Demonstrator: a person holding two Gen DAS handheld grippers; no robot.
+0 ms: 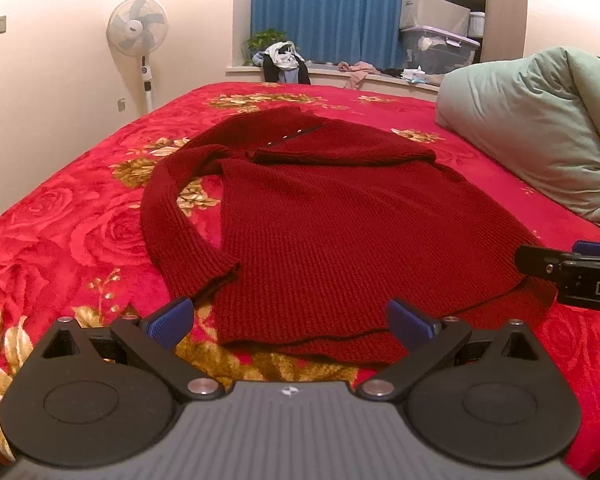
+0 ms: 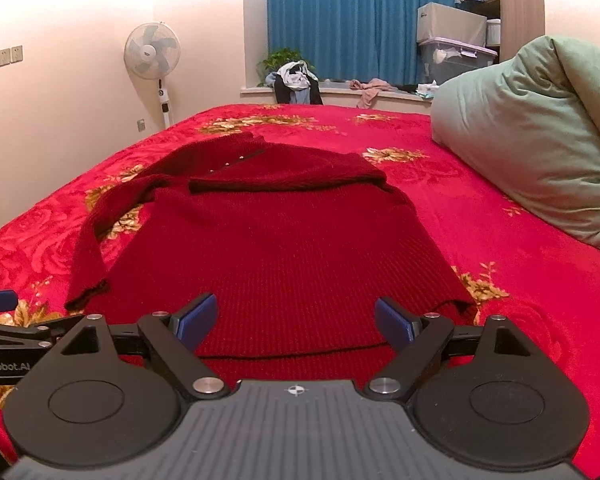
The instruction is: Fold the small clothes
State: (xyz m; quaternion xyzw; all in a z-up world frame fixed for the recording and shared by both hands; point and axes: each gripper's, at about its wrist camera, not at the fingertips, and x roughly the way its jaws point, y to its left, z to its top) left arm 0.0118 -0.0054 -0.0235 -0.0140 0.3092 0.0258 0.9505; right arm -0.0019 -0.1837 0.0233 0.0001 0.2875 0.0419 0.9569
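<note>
Both claws, left claw (image 1: 288, 322) and right claw (image 2: 296, 320), are hovering spread wide at the hem of the sweater (image 1: 340, 216) lying on the bed (image 1: 80, 220), so they're risking pinching the blanket too.

Sweater: a dark red knit sweater (image 1: 320, 232) lies flat across the centre of the frame, hem nearest the camera, one sleeve curving down the left side.
Bed cover: a red blanket (image 1: 72, 232) with gold flowers lies under the sweater.
Left gripper: the left gripper (image 1: 290, 322) sits at the bottom of the frame, blue pads spread wide, just short of the hem, holding nothing.
Right gripper: the right gripper (image 1: 560, 266) enters at the right edge, by the sweater's right hem corner; its opening cannot be judged.
Pillow: a pale green pillow (image 1: 540, 128) rests at upper right.
Background: a standing fan (image 1: 138, 26) at upper left, a blue curtain (image 1: 324, 8) at top centre.
</note>
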